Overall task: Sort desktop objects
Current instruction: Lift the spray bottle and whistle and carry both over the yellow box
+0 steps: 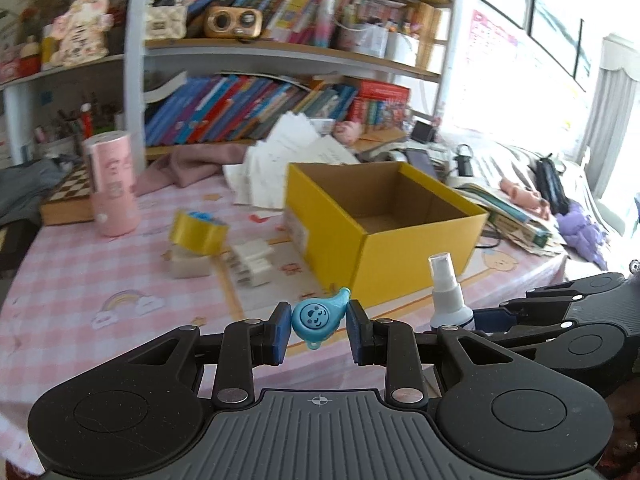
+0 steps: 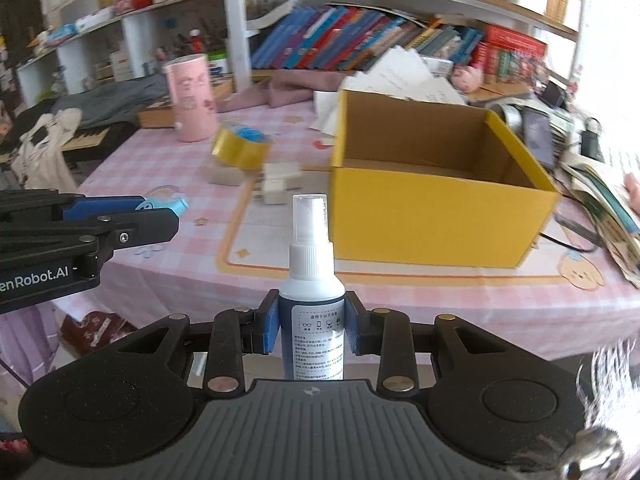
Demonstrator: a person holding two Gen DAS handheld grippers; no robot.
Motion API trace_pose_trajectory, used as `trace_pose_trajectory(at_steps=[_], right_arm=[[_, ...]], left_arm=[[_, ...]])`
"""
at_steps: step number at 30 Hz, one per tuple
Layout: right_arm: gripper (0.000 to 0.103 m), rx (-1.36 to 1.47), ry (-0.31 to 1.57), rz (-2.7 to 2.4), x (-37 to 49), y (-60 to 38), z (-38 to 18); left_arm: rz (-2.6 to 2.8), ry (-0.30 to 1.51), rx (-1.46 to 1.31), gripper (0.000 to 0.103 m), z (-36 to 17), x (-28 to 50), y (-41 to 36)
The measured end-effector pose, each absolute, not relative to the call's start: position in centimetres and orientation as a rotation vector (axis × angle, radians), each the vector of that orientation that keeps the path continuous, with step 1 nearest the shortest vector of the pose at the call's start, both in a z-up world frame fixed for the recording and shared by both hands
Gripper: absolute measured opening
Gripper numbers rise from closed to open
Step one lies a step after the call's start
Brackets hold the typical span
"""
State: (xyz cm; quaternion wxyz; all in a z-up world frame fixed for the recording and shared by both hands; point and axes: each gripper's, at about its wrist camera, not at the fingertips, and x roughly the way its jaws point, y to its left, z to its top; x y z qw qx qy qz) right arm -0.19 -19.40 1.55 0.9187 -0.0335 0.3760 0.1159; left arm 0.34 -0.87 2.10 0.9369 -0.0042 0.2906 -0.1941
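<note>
My left gripper (image 1: 319,330) is shut on a small blue drop-shaped toy with a smiley face (image 1: 318,317), held above the pink checked tablecloth (image 1: 100,280). My right gripper (image 2: 312,326) is shut on a white spray bottle with a blue lower body (image 2: 311,296), held upright. The bottle also shows in the left wrist view (image 1: 448,296). The left gripper with the toy (image 2: 160,205) shows at the left of the right wrist view. An open, empty yellow cardboard box (image 1: 384,224) (image 2: 436,184) stands ahead of both grippers.
On the table: a roll of yellow tape (image 1: 198,232) on a white block, white adapters (image 1: 252,264), a pink cylinder (image 1: 112,184), a chessboard box (image 1: 68,196), loose papers (image 1: 288,160). Bookshelves stand behind; stacked books (image 2: 600,196) lie at the right.
</note>
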Motion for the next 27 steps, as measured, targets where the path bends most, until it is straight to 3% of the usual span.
trace_pose_trajectory(at_steps=[27], right_arm=[[0.030,0.063,0.738,0.051,4.2,-28.9,2.8]], left_arm=[[-0.588,0.488,0.124,0.028,3.4,5.6,-9.3]])
